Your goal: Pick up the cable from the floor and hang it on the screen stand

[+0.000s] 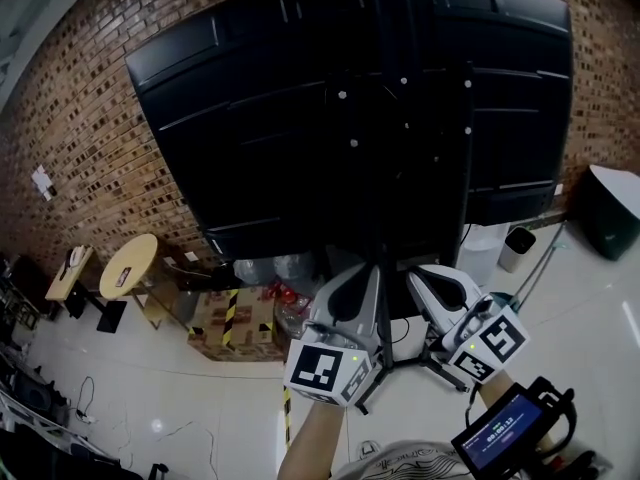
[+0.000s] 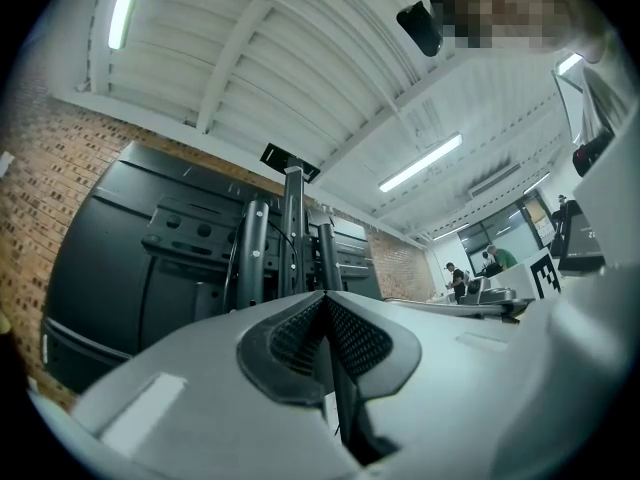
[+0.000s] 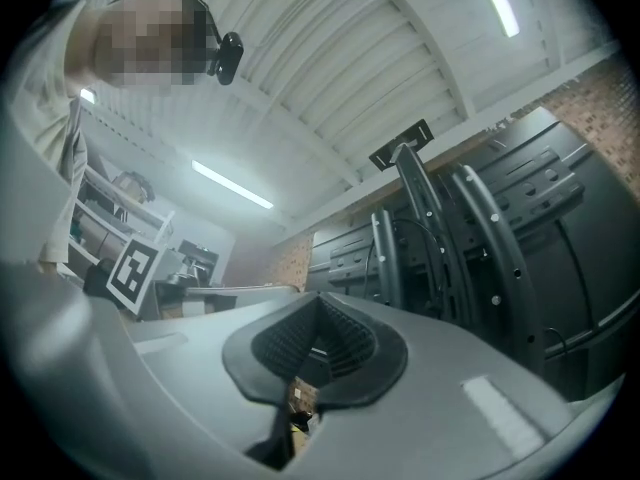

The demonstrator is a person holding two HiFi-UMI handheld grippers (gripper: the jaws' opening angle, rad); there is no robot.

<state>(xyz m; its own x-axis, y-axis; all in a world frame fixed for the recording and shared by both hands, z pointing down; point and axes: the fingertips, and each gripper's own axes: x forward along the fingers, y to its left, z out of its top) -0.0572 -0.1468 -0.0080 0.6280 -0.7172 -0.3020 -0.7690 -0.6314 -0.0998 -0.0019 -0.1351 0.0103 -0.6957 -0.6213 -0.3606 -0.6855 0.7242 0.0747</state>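
Apparently the cable (image 2: 337, 388) is already off the floor: a thin dark strand runs down through the slot of the left gripper (image 2: 325, 300). I take this strand for the cable. The left gripper's ribbed pads are closed together on it. Against the black screen stand (image 2: 292, 233) I cannot trace the rest of its length from the head view.

The right gripper (image 3: 320, 313) has its jaws shut with nothing between them; only a glimpse of floor clutter shows through the gap below the pads. Both grippers point up at the stand's perforated uprights, one on each side of its centre post and close in front of it.

I judge the step in hand to be the hanging itself. The next move calls for lifting the strand against an upright or bracket on the stand, looping it over, and letting go only once it rests there. The empty right gripper could steady the loose end.

Little writing can be read. The marker cube (image 1: 325, 370) carries only a black-and-white square pattern. A small blue display (image 1: 497, 435), nearer the person than the stand's foot, shows print too small to make out. Cardboard boxes (image 1: 225, 318) just left of the stand's base bear yellow-and-black striped tape and no legible text.
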